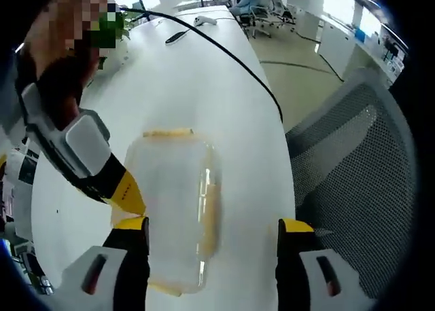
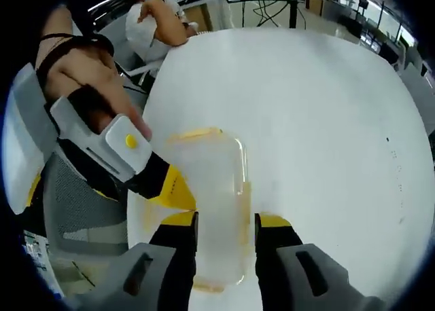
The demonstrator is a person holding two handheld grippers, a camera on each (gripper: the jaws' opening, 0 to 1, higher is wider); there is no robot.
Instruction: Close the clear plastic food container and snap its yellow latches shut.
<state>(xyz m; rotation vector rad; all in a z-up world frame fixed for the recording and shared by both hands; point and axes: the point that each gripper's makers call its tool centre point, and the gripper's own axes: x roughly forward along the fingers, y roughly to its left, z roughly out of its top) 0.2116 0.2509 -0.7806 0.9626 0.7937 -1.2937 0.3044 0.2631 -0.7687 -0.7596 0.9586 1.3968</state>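
White tabletop carries everything, in an office with desks behind. Nearest in the left gripper view, the left gripper stands spread wide, its yellow-tipped jaws either side of the clear plastic food container, which lies flat with its lid on and yellow latches along its edges. In the right gripper view, the right gripper has its jaws narrowed over the container's near end; whether they pinch it I cannot tell. Farther off run a black cable and a grey mesh chair.
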